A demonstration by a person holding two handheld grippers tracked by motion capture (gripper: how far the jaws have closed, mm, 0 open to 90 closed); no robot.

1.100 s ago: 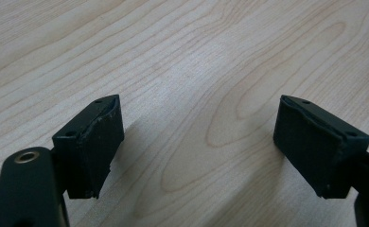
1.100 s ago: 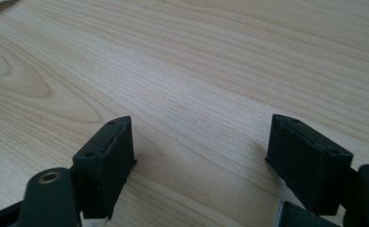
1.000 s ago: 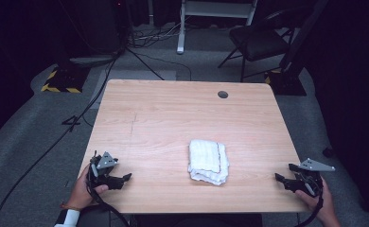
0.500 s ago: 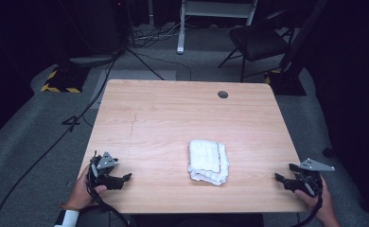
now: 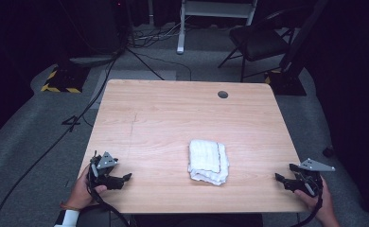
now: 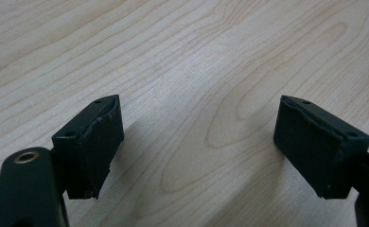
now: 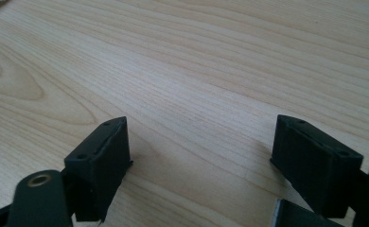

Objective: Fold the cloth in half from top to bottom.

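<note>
Nothing has moved: both tongs, left (image 5: 126,178) and right (image 5: 281,178), stay spread apart and empty at the bench's (image 5: 173,118) near corners, with the folded white towel (image 5: 208,161) lying between them, well apart from each.

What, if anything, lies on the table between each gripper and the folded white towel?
Nothing visible. Bare wood lies between the left gripper and the folded white towel, and between the right gripper and it.
</note>
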